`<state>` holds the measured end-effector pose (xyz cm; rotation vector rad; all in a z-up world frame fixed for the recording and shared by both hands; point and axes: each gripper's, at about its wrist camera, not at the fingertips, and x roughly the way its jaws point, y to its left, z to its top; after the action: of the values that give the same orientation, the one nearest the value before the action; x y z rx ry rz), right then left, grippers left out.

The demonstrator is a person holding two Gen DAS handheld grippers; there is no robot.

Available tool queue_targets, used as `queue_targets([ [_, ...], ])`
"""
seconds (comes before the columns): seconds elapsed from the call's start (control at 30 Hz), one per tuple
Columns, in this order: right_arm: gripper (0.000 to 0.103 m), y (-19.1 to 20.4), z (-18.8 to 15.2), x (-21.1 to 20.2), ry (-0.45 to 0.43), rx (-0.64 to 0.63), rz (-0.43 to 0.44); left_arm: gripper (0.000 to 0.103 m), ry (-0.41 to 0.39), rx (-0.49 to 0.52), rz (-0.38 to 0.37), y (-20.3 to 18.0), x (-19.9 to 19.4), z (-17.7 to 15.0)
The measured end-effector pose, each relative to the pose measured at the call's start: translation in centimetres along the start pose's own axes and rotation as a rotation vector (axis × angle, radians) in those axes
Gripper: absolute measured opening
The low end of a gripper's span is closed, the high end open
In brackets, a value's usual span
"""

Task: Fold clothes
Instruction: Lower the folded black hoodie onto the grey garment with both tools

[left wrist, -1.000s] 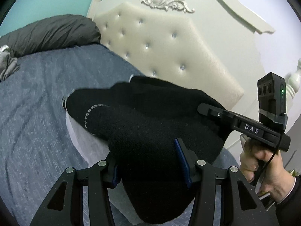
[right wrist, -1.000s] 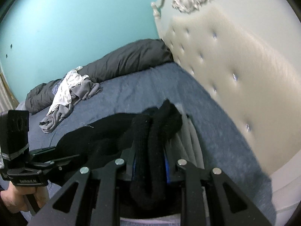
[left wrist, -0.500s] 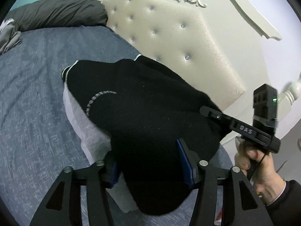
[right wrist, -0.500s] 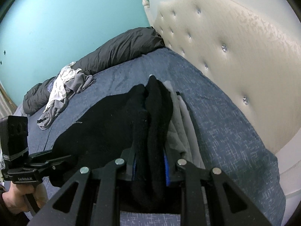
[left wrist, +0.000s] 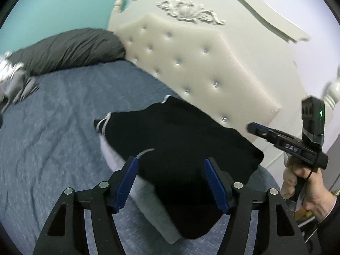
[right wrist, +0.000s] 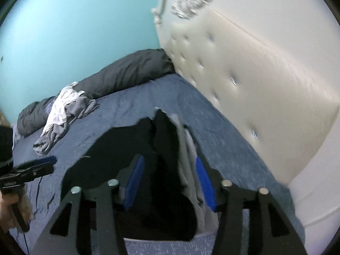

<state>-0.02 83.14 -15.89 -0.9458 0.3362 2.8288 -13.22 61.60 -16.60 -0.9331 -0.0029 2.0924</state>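
Black garment (left wrist: 180, 148) is laid folded on the grey stack (left wrist: 157, 208) by the headboard (left wrist: 191, 63) (stacking, presumably); left gripper (left wrist: 170, 182) and right gripper (right wrist: 167, 180), jaws just opening, are parted, pads clear of cloth.

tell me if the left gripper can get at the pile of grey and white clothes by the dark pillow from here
Probably yes. The left gripper is open, its pads off the black garment, and only bare blue bedspread lies before the clothes pile.
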Motion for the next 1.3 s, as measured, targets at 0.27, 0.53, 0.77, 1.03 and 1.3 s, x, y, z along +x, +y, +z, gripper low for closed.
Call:
queue_targets([
  [0.27,0.005,0.4,-1.9,4.3,0.145,-0.016,-0.033,0.055,0.108,0.028,0.045,0.0,4.1,-3.2],
  [0.53,0.000,-2.1,-5.7,7.1,0.198,0.085,-0.041,0.055,0.112,0.053,0.046,-0.4,5.2,-5.3],
  [0.77,0.000,-2.3,-6.2,7.1,0.202,0.108,-0.039,0.055,0.114,0.040,0.062,-0.6,4.1,-4.2],
  [1.03,0.002,0.4,-4.3,1.8,0.068,0.073,0.050,0.055,0.089,0.087,0.031,-2.7,2.3,-3.8],
  [1.3,0.002,3.1,-8.7,2.8,0.127,-0.071,0.029,0.055,0.116,0.147,0.061,-3.6,2.9,-5.7],
])
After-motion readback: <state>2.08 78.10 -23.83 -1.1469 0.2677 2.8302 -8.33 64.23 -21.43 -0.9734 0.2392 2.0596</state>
